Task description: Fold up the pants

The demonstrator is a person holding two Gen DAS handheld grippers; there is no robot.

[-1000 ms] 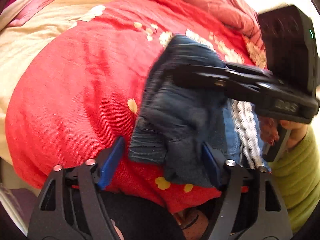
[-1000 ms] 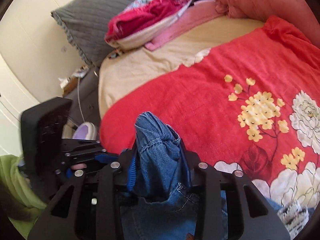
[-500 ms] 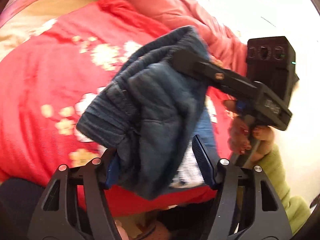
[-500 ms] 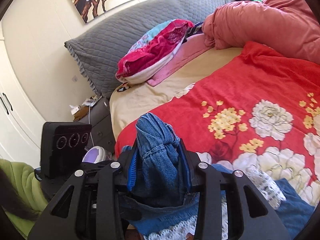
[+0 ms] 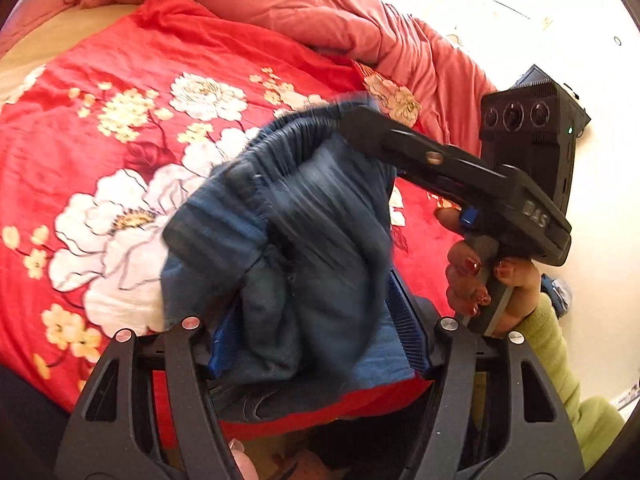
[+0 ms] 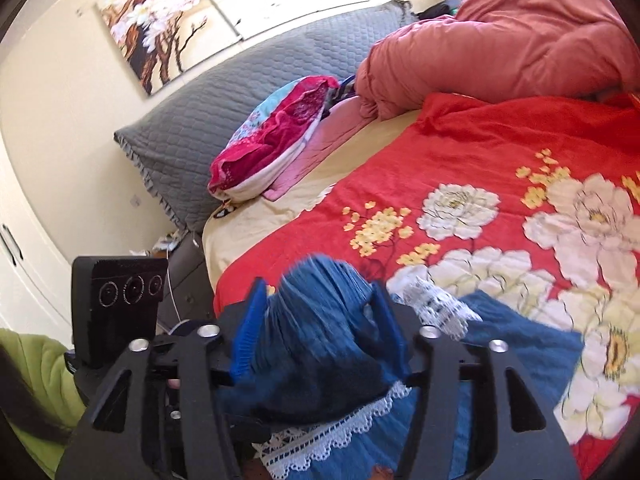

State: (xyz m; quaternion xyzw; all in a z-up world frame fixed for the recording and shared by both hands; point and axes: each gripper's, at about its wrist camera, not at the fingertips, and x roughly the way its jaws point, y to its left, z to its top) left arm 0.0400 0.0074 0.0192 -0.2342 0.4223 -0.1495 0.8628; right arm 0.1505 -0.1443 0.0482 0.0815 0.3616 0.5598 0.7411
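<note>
The blue denim pants (image 5: 304, 248) with white lace trim (image 6: 332, 440) hang bunched above the red floral blanket (image 5: 120, 152). My left gripper (image 5: 316, 332) is shut on a thick fold of the denim near its lower end. My right gripper (image 6: 320, 328) is shut on another bunch of the same pants (image 6: 320, 320). In the left wrist view the right gripper (image 5: 356, 120) comes in from the right, held by a hand in a green sleeve. The left tool's black camera box (image 6: 120, 304) shows in the right wrist view, at lower left.
A rumpled pink duvet (image 6: 500, 48) lies along the far side of the bed. A grey quilted pillow (image 6: 224, 108) and a pink and blue bundle (image 6: 272, 144) lie at the head. A nightstand (image 6: 188, 280) stands beside the bed.
Both grippers have lifted the pants up off the blanket and swung over the flowered part of the bed. The left gripper went from open around the denim to shut on it.
</note>
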